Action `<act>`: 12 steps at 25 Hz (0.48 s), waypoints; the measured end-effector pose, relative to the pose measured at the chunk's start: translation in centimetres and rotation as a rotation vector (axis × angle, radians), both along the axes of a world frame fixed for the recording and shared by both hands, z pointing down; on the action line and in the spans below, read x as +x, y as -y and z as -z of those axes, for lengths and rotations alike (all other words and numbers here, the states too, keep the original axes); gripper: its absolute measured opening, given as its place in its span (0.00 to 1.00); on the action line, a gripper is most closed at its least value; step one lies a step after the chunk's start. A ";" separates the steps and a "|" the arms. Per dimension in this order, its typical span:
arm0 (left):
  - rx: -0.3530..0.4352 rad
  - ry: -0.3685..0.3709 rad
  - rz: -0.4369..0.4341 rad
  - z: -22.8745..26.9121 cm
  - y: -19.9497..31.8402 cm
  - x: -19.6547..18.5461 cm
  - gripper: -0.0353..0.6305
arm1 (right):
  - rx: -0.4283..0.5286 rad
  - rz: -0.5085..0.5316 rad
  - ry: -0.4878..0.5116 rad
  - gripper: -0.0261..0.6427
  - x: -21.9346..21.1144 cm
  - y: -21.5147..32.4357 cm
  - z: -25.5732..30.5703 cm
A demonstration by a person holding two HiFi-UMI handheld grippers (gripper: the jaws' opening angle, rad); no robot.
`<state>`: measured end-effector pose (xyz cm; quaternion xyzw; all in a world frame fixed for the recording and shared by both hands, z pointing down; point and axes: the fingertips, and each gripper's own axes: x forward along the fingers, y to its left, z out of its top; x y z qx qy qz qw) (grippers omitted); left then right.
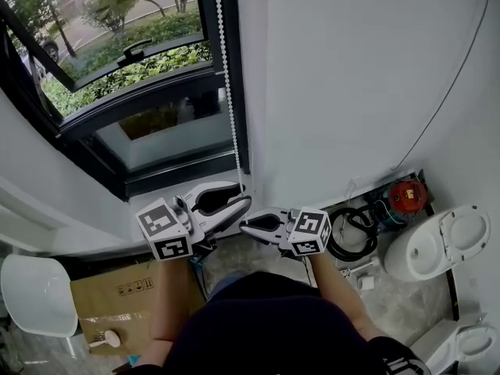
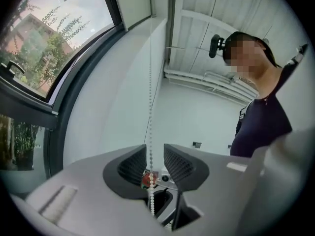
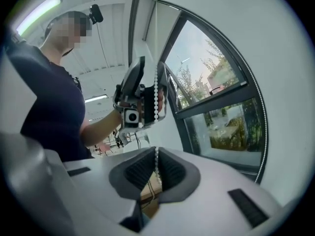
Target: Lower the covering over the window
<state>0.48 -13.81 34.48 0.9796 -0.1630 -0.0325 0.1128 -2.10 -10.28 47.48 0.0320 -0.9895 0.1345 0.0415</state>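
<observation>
The chain (image 1: 229, 92) hangs vertically beside the window (image 1: 148, 100). The right gripper (image 3: 156, 163) is clamped on it. The left gripper (image 2: 155, 159), higher up, stands open, with the chain loose between its jaws.

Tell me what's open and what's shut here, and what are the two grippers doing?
bead chain: hanging straight down beside the window frame.
left gripper: open, the bead chain passing loose between its jaws.
right gripper: shut on the bead chain.
upper window: swung open, no covering over it.
toilet lid: up.
</observation>
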 end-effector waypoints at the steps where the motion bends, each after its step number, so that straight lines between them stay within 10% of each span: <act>1: -0.008 0.014 0.003 -0.1 0.3 0.2 0.23 | 0.001 -0.002 -0.004 0.08 0.1 0.1 0.0; 12: -0.180 0.012 -0.065 -4.0 -0.3 1.1 0.09 | 0.026 0.006 -0.147 0.08 0.7 -0.1 -3.7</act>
